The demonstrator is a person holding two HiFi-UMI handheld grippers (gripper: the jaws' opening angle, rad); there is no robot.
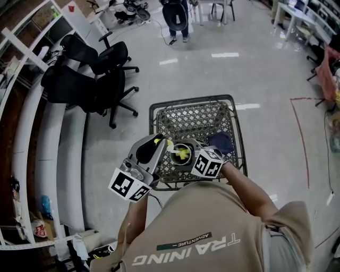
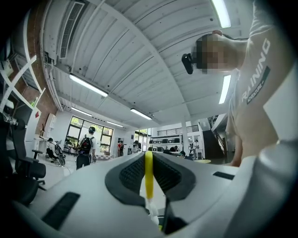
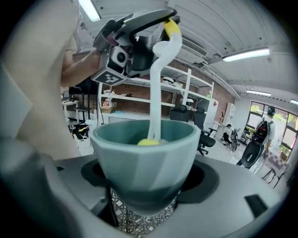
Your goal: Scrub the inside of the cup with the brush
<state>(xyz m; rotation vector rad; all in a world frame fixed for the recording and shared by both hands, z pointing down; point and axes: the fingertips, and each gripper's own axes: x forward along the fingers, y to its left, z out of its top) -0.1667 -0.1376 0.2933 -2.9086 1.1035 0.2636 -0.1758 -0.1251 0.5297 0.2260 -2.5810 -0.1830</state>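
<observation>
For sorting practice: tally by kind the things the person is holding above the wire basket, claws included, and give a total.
Cup: 1
Brush: 1
Claws: 2, left claw and right claw
Total: 4

Head of brush (image 3: 155, 97) mostly hidden inside cup (image 3: 144, 158), shape unclear

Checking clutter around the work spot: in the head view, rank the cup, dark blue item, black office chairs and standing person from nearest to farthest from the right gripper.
1. cup, held in the right gripper
2. dark blue item, just beyond it, to the right
3. black office chairs, far left
4. standing person, top edge
</observation>
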